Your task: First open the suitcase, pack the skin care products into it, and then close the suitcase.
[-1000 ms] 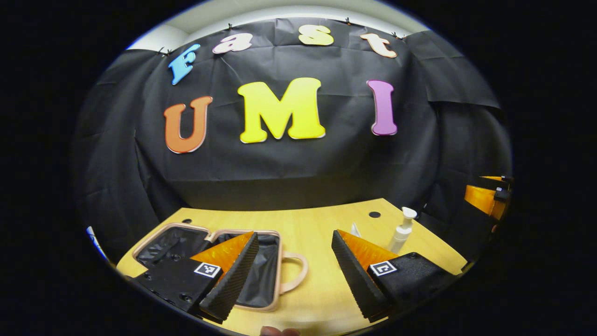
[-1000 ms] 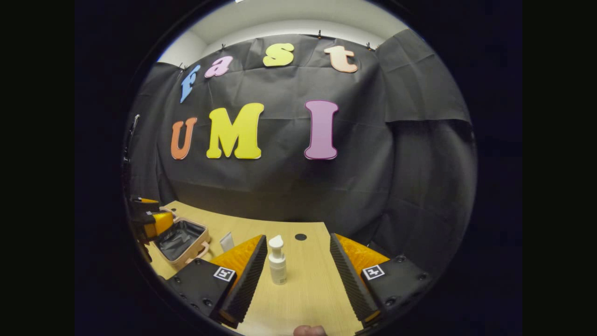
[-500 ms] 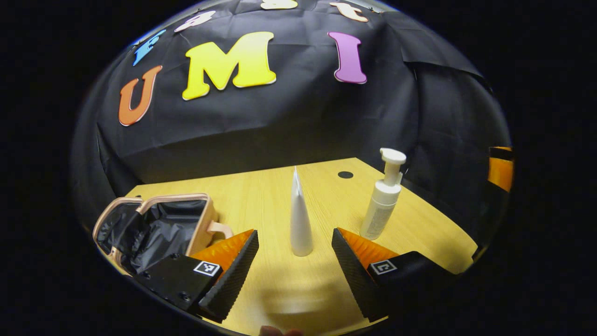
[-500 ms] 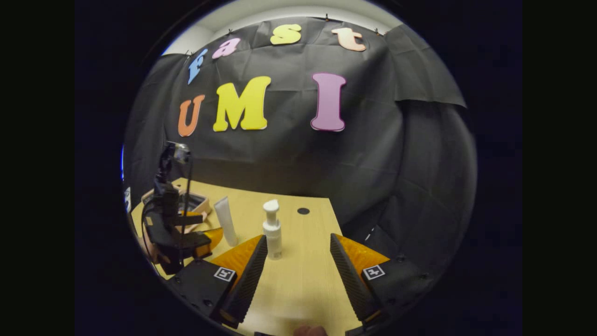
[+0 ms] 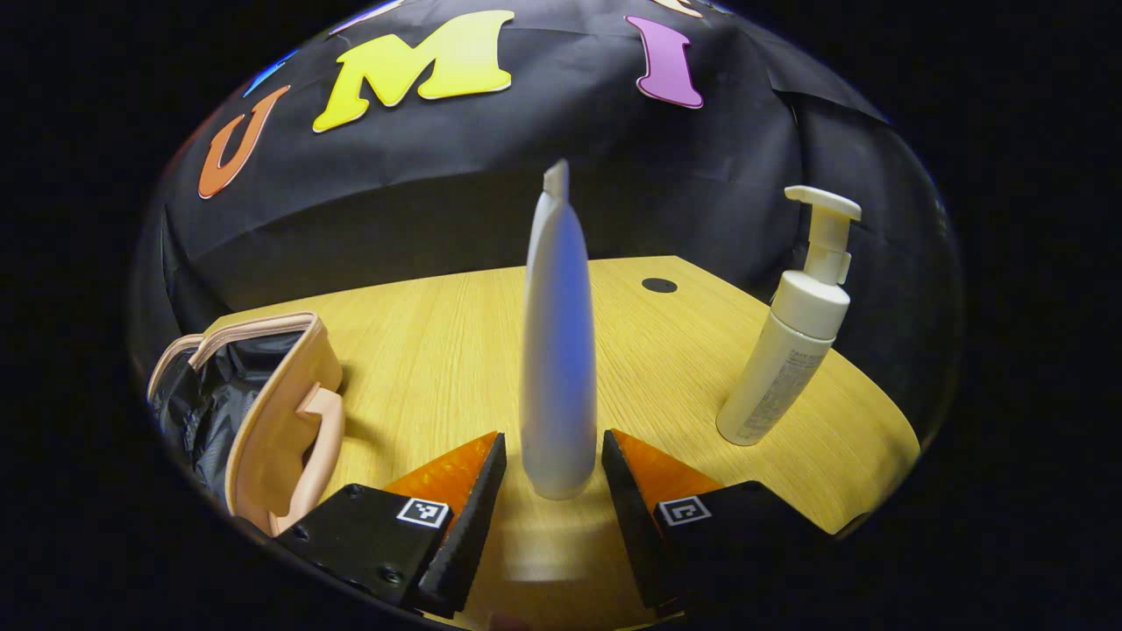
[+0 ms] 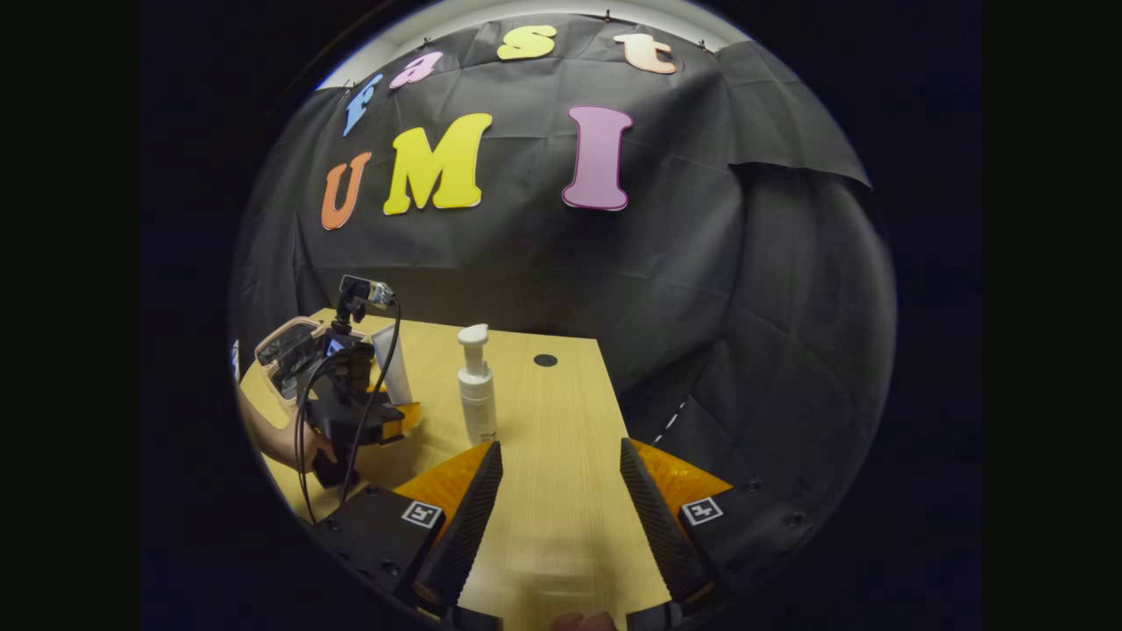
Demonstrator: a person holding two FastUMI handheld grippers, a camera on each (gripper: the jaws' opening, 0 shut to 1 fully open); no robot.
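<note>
A white tube (image 5: 557, 350) stands upright on the wooden table (image 5: 421, 342), its base between the fingertips of my left gripper (image 5: 552, 447). The jaws are narrowed around it, with a thin gap still showing on the left side. A white pump bottle (image 5: 793, 342) stands to the tube's right. The pink suitcase (image 5: 272, 412) lies open at the left, showing its black lining. In the right gripper view, my right gripper (image 6: 561, 491) is open over bare table, and the pump bottle (image 6: 476, 386) stands ahead to its left. Beyond it are the tube (image 6: 392, 364), the left gripper (image 6: 386, 425) and the suitcase (image 6: 289, 346).
A dark round hole (image 5: 658, 285) sits near the table's far edge. The table's right edge (image 6: 614, 412) drops off close to my right gripper. A hand (image 6: 280, 443) holds the left gripper, with cables hanging from it.
My left gripper has swung from the suitcase to the tube, moved in until the tube stands between its fingertips, and narrowed its jaws. The pump bottle now stands farther ahead of my right gripper.
</note>
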